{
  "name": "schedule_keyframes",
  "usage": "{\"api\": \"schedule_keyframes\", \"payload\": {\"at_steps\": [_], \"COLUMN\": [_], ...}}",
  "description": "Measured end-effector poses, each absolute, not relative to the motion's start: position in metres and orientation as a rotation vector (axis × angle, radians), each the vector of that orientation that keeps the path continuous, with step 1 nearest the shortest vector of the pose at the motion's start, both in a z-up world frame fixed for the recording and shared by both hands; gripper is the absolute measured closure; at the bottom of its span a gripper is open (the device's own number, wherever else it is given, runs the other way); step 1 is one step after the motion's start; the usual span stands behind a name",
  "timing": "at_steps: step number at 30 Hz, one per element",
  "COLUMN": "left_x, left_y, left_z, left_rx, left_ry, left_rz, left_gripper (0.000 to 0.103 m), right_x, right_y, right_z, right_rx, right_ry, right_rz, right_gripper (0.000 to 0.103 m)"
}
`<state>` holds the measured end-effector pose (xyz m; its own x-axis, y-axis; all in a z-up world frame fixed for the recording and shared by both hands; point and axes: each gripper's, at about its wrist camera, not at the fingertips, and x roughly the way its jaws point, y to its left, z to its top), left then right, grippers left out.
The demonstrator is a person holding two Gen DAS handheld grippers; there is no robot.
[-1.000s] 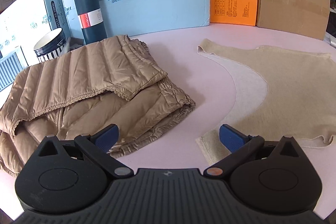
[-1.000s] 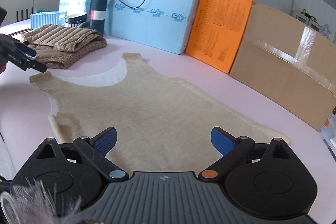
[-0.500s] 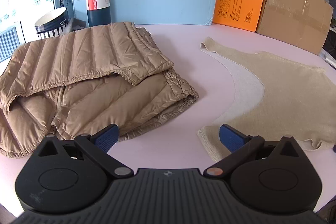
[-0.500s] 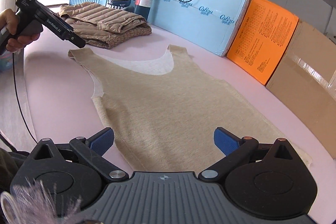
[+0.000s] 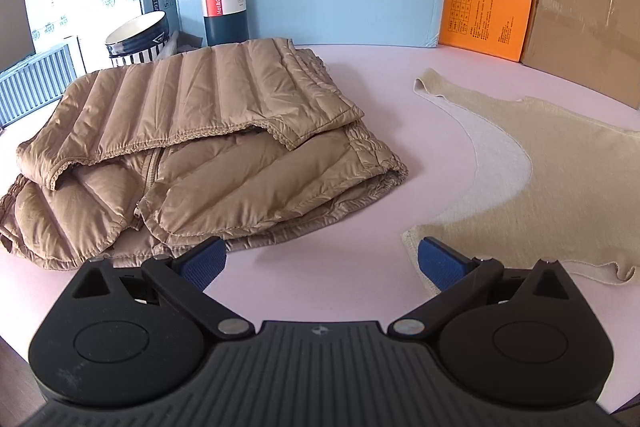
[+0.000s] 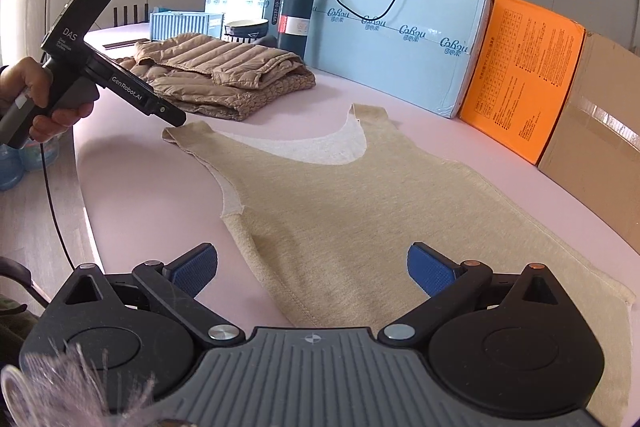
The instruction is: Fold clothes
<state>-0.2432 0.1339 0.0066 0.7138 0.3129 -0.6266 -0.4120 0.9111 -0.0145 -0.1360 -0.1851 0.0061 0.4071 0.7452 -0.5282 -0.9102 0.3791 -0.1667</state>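
Left wrist view: the left gripper (image 5: 322, 261) hovers with fingers spread wide, holding nothing, above the pink table (image 5: 400, 75). A folded tan puffer jacket (image 5: 192, 155) lies ahead on the left; the beige vest (image 5: 560, 179) lies flat to the right, its near strap just beside the right pad.

Right wrist view: the right gripper (image 6: 312, 269) is also wide and empty over the vest's hem (possibly not touching it). A hand (image 6: 36, 99) grips the other tool near the strap.

The flat beige knit sleeveless top (image 5: 560, 163) runs off the left wrist view's right edge, and its hem hides behind the right gripper (image 6: 312, 269). Print on the orange cardboard box (image 6: 520, 75) is too small to read.
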Motion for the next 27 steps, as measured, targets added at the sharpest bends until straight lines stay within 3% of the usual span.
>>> {"api": "schedule_keyframes", "payload": {"at_steps": [12,27], "left_x": [-0.243,-0.22], "left_y": [0.152,0.118], "left_z": [0.007,-0.003], "left_rx": [-0.329,-0.163], "left_ry": [0.684,0.696], "left_rz": [0.308,0.317], "left_gripper": [0.0,0.0], "right_x": [-0.146,-0.163], "right_y": [-0.145,-0.116], "right_z": [0.004,-0.008], "right_rx": [-0.357,-0.424], "right_ry": [0.368,0.379], "right_rz": [1.12,1.158], "right_gripper": [0.001,0.001]}}
